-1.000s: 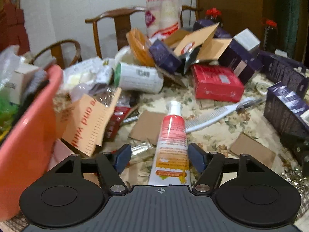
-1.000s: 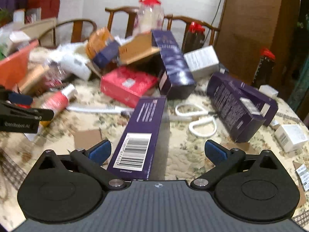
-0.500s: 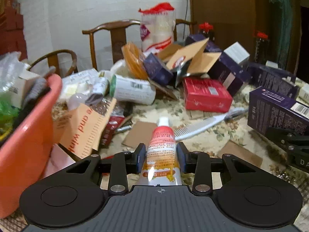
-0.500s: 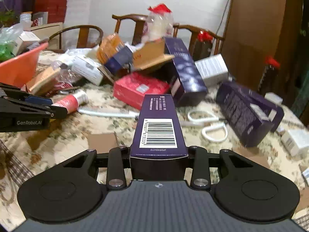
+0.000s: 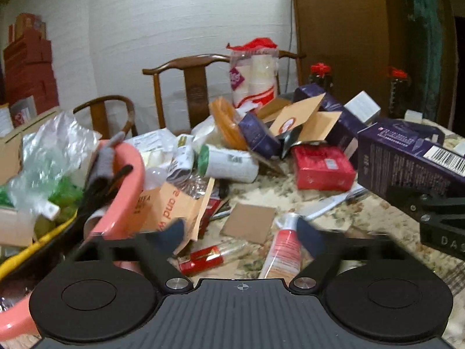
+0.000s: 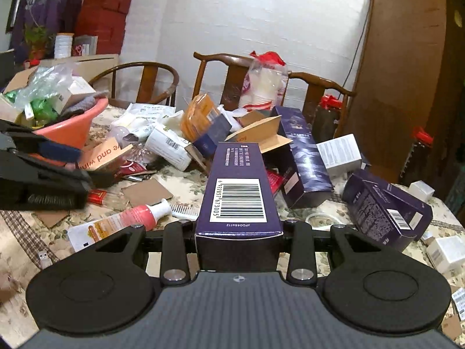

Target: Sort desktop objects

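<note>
Tube (image 5: 283, 248) dropped beside cardboard (image 5: 249, 222), tool (image 5: 242, 234) opening.

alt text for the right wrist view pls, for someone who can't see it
The right gripper is shut on a long purple box, barcode facing up, above a cluttered floral tablecloth. A red and white tube lies to its left, with the pink basin and wooden chairs beyond.

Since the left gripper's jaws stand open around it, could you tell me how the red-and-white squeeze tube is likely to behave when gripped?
The red-and-white squeeze tube probably dents under the pads, being soft plastic. Lying flat with a crimped end, it seems unlikely to roll. Its glossy skin may slip.
</note>
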Available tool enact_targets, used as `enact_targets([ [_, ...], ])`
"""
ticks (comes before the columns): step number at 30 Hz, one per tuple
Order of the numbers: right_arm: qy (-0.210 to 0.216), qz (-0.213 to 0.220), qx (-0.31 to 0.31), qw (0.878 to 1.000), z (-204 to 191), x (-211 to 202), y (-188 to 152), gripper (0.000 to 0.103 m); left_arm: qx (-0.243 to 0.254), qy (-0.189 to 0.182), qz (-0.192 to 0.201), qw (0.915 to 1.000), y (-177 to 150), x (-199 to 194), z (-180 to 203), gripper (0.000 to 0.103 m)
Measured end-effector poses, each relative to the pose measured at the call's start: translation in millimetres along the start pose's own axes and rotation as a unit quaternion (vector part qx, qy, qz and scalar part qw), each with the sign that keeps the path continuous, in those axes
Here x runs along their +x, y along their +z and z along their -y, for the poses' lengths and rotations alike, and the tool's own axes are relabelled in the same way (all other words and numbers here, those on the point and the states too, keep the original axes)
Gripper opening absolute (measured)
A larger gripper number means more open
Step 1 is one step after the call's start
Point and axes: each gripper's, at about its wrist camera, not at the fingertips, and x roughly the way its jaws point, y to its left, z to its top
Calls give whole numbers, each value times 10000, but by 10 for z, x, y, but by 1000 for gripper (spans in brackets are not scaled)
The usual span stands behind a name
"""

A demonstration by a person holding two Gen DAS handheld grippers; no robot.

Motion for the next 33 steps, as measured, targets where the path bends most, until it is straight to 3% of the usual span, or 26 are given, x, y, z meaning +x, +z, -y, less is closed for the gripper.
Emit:
enact_targets([
  [4, 80, -74, 48, 9999, -30, 58, -74, 40, 85, -242, -347, 9991, -99, 172, 77, 93],
  [7, 104, -84, 75, 9999, -22, 89, -108, 41, 169, -175, -539, 9982, -171, 337, 144, 93],
  [11, 107, -49, 133, 9998, 18, 113, -125, 41, 202, -248, -810, 9962, -243, 555, 160, 83],
  [13, 141, -23, 200, 9997, 36, 115, -133, 41, 180, -293, -730, 9967, -270, 609, 151, 79],
  [16, 163, 10, 284, 9995, 53, 132, -158, 41, 62, -591, -717, 9957, -252, 618, 126, 51],
  [17, 148, -6, 281, 9995, 45, 144, -167, 41, 130, -590, -697, 9957, -248, 609, 145, 37],
  [18, 134, -53, 256, 9996, 40, 166, -178, 41, 222, -580, -677, 9958, -247, 596, 179, 33],
  [21, 181, -245, 328, 9990, 76, 221, -231, 42, 358, -511, -597, 9963, -290, 537, 233, 33],
  [22, 197, -192, 419, 9987, 122, 206, -265, 52, 320, -536, -581, 9964, -295, 531, 227, 33],
  [23, 172, -157, 510, 9984, 171, 198, -304, 77, 297, -551, -554, 9965, -308, 521, 219, 33],
  [24, 164, -164, 565, 9981, 212, 200, -335, 85, 298, -556, -527, 9966, -315, 521, 217, 33],
  [29, 137, -475, 753, 9959, 321, 275, -491, 86, 452, -420, -456, 9971, -333, 510, 286, 34],
  [33, 99, -724, 744, 9945, 267, 378, -563, 87, 552, -437, -438, 9966, -343, 504, 304, 47],
])
